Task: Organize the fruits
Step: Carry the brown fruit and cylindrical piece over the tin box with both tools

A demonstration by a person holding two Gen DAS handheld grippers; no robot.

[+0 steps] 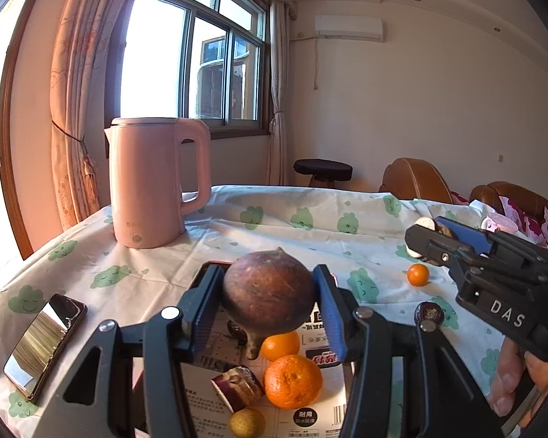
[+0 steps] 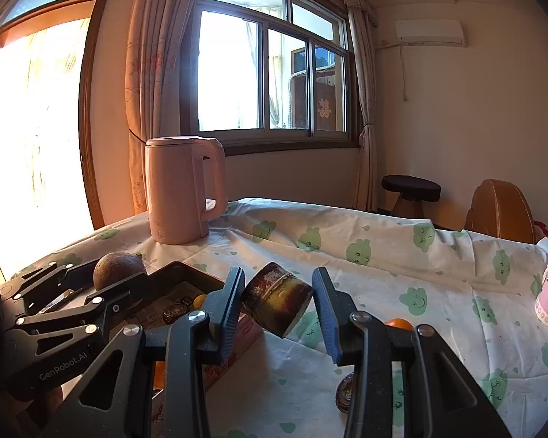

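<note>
Lower the left tongs (image 1: 268,310), clenched on the brown fruit (image 1: 268,294), into the box (image 2: 186,273) (right tongs (image 2: 278,304) grasp a cut piece (image 2: 277,299)) beside the oranges (image 1: 292,381).

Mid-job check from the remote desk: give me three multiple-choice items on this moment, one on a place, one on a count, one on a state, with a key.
1. Where does the pink kettle stand?
A. on the cloud-print tablecloth, at the far left of the table
B. inside the box
C. on the stool

2. How many orange citrus fruits lie in the box below the left gripper?
A. none
B. two
C. five

3. What is the state of the right gripper?
A. open and empty
B. shut on the phone
C. holding a short brown cylindrical piece between its fingers

Key: 1 A, the kettle sits on the cloth near the window. 2 B, a large orange and a smaller one show in the left wrist view. 3 C, the piece sits between both fingers, above the table.
</note>
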